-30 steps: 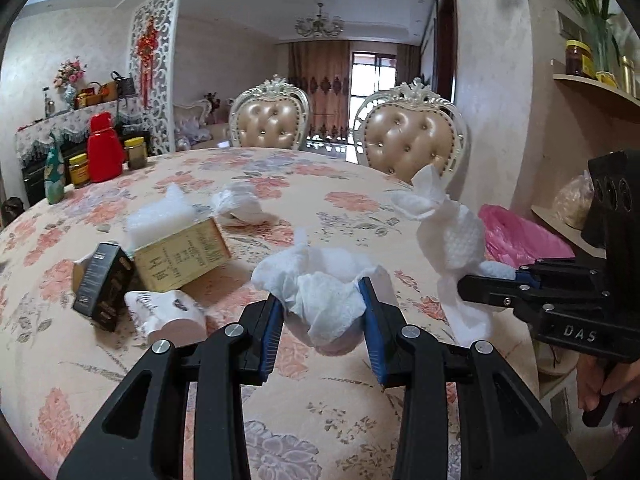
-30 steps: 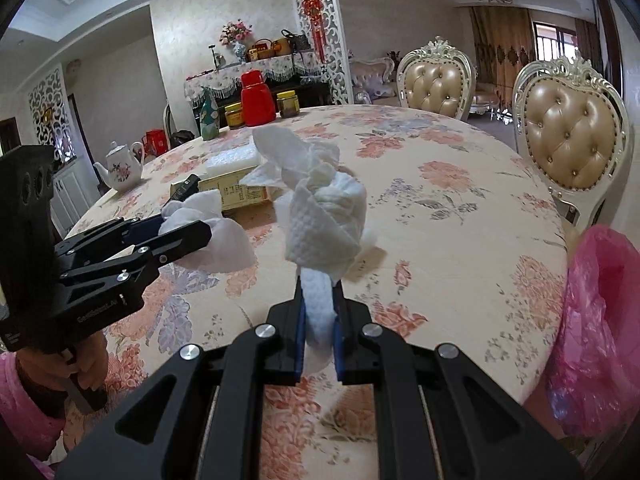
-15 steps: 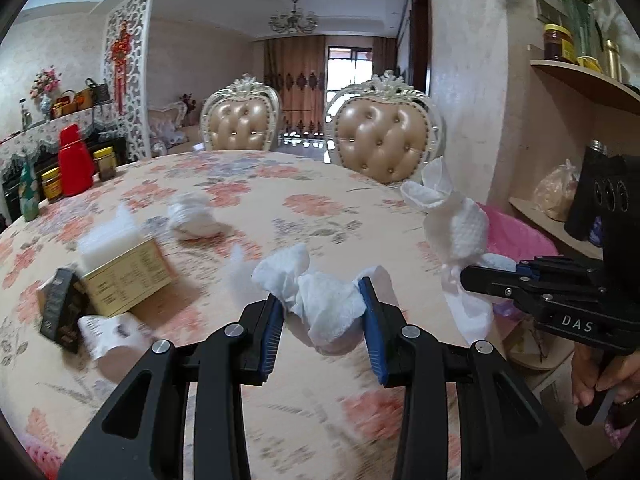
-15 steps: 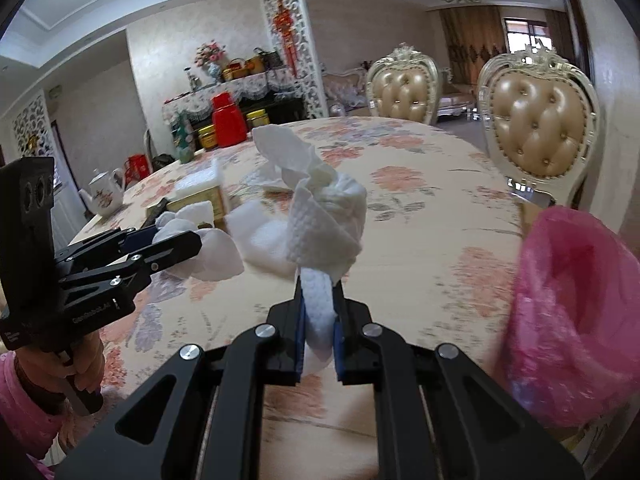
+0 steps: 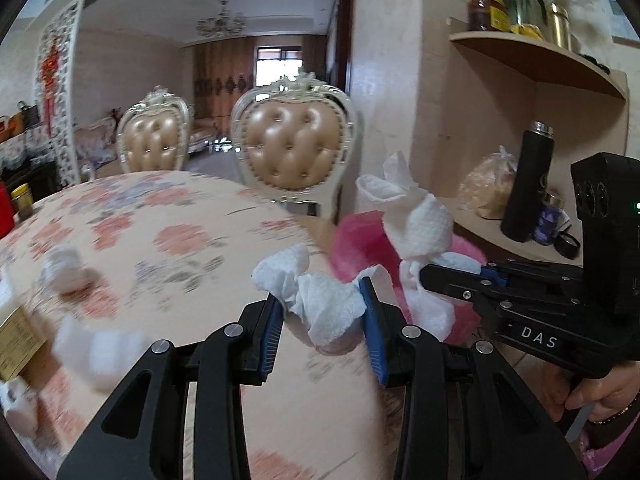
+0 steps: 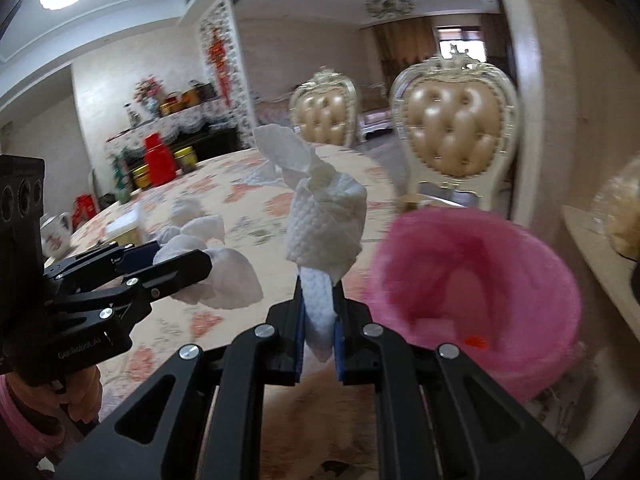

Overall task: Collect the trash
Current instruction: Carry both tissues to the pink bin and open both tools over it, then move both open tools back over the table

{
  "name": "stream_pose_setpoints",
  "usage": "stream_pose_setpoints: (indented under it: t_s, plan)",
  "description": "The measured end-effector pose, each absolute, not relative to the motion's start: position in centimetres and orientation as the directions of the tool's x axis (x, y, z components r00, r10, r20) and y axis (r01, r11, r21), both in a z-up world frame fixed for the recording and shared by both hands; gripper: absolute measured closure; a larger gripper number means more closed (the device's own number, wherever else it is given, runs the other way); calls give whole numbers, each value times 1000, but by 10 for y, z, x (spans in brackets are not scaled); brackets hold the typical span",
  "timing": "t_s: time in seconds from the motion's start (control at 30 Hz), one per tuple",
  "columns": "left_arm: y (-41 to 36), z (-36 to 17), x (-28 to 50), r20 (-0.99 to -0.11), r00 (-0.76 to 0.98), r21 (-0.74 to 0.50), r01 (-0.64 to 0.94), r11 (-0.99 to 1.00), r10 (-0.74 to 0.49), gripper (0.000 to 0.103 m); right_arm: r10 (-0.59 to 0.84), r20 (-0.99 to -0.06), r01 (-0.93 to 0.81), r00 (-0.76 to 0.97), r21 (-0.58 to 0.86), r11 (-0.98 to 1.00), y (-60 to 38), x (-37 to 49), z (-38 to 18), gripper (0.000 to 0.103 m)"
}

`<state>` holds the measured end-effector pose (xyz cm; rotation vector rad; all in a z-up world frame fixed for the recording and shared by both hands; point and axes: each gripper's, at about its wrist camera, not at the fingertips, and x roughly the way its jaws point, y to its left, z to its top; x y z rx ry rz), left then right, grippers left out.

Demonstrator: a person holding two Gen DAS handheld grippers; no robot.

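Both claws swinging off the desk (image 5: 168, 240) since a second ago; pink-lined bin (image 6: 480, 280) now lower right; left claw (image 5: 322, 320) pinching crumpled tissue (image 5: 320, 300); right claw (image 6: 318, 320) pinching twisted paper towel (image 6: 324, 224); drop looking imminent.

A round table (image 5: 168, 248) under a floral cloth fills the room's middle, with two cream-framed chairs with tufted tan backs (image 5: 298, 152) (image 5: 154, 144) drawn up at its far edge. A red thermos (image 6: 159, 160) and yellow-lidded jars (image 6: 187, 159) stand near the table's far side, and a white teapot (image 6: 56, 229) sits toward the left. On the corner wall shelf (image 5: 560, 62) are a dark jar (image 5: 486, 10) and a vase of greenery; on the shelf below, a black flask (image 5: 528, 184) beside a knotted bag (image 5: 486, 186). A chandelier (image 5: 220, 22) hangs beyond.
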<state>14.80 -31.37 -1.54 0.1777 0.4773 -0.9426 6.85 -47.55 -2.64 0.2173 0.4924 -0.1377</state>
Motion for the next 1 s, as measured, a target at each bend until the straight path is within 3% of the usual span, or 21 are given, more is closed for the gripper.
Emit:
stream_pose_setpoints:
  t_s: [0.23,0.57,0.6,0.63,0.67,0.7,0.73,0.77,1.0]
  plan:
    - [-373,-13,163,-484,397,-130,849,513,-780,67,-194,-497,317,846,177,932,-538,51,-32,88]
    - [-456,-7,179,-487,309,-165,886,434,-817,67,-239,-515,375,823,176,910,-589,54,-43,84]
    - [-464,-9,181,-490,299,-170,888,427,-819,66,-237,-515,371,824,174,912,-593,56,-45,76]
    - [-471,-11,184,-498,294,-172,888,426,-816,65,-236,-516,371,823,175,912,-596,57,-48,57]
    - [-477,-13,186,-505,298,-171,885,433,-810,59,-241,-516,377,822,176,909,-598,57,-48,46]
    - [-483,-15,189,-513,302,-172,881,441,-803,45,-251,-512,387,821,178,905,-600,55,-50,37]
    - [-488,-18,192,-518,300,-180,877,445,-801,35,-255,-514,394,819,181,901,-602,52,-52,37]
    - [-489,-20,193,-514,308,-182,873,453,-801,19,-257,-516,398,817,182,899,-602,50,-53,37]
    - [-471,-20,200,-500,366,-177,844,506,-785,14,-286,-520,434,805,186,881,-605,25,-55,37]
